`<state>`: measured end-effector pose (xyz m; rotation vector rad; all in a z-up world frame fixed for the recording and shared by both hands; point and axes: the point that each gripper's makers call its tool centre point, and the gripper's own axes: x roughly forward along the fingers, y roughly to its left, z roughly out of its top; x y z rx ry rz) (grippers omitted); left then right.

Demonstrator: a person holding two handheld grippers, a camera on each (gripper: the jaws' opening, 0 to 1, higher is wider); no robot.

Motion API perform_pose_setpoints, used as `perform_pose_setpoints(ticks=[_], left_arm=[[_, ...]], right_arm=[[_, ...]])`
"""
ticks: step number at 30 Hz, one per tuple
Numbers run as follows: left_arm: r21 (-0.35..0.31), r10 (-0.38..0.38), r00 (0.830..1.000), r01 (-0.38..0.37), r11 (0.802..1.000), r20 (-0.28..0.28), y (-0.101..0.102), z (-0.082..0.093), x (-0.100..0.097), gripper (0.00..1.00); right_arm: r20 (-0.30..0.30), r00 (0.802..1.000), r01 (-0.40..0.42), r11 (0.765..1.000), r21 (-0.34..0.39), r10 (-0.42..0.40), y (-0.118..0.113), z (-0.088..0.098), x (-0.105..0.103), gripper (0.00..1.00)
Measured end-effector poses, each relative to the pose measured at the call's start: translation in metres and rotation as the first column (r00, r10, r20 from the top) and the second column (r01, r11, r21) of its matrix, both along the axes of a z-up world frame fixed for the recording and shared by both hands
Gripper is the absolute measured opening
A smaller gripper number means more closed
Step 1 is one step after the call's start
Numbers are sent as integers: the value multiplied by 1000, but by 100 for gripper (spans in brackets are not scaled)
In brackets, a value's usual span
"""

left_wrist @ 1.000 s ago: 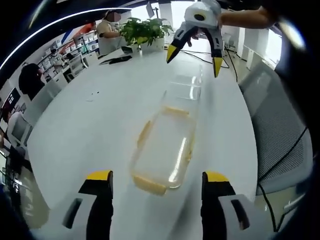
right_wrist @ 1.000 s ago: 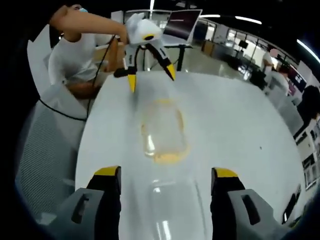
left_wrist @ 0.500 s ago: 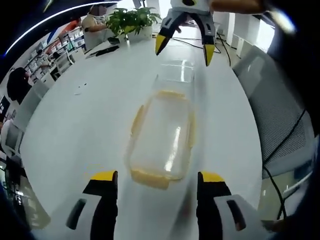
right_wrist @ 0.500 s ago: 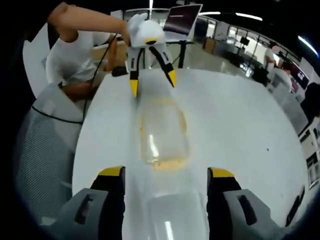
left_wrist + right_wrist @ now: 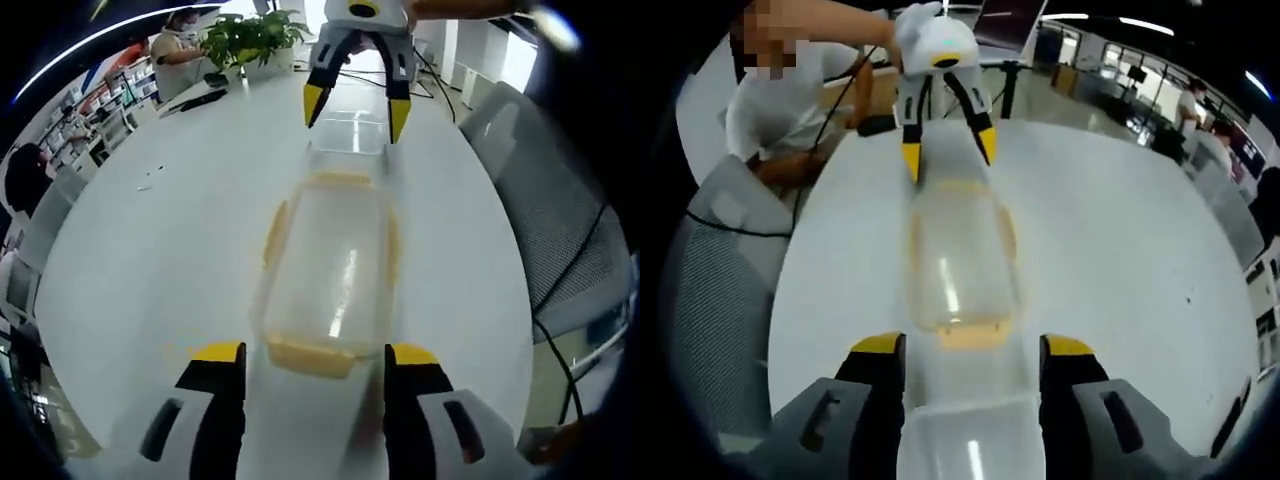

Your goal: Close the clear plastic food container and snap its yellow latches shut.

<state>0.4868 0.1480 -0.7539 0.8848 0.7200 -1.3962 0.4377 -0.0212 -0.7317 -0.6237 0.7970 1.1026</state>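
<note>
Item: clear plastic food container (image 5: 330,265), yellow latches along its rim, lying lengthwise on a white table (image 5: 150,260); in the right gripper view the same container (image 5: 958,262) is sitting mid-table with a yellow latch (image 5: 973,335) facing the camera. A second clear piece, apparently the lid (image 5: 965,440), is resting flat at the container's far end from the left gripper view (image 5: 352,135) and is lying between the right gripper's jaws in the right gripper view. Left gripper (image 5: 312,355): jaws spread apart, gripping nothing, straddling the near yellow end of the container; seen from the other side (image 5: 945,150), its yellow tips are hanging just over the container's far end. Right gripper (image 5: 970,350): jaws spread, closing on nothing, flanking the lid; seen in the left gripper view (image 5: 352,100), it is hovering above the lid. Surroundings: a potted plant (image 5: 245,35) standing at the table's far edge, a mesh chair (image 5: 545,190) beside the table, a person in a white shirt (image 5: 780,110) holding the left gripper.
</note>
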Motion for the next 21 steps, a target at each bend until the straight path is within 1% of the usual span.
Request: perform_pose_setpoints(ticks=[10,17,21], left_arm=[[38,-39,999,40,999,-10,4,-12,1,46],[40,-53,998,53,998,-20,3,-17,2,44],[48,-72,997,74,996,-30,3,-20,0,43]], right_arm=[[-13,1000,-19,999,-32,19,5,-12,4,48],[-26,999,-30,999,-46,29,9,-20,6,49],[-31,998,-50,997,-65,48,12,-24,5,48]])
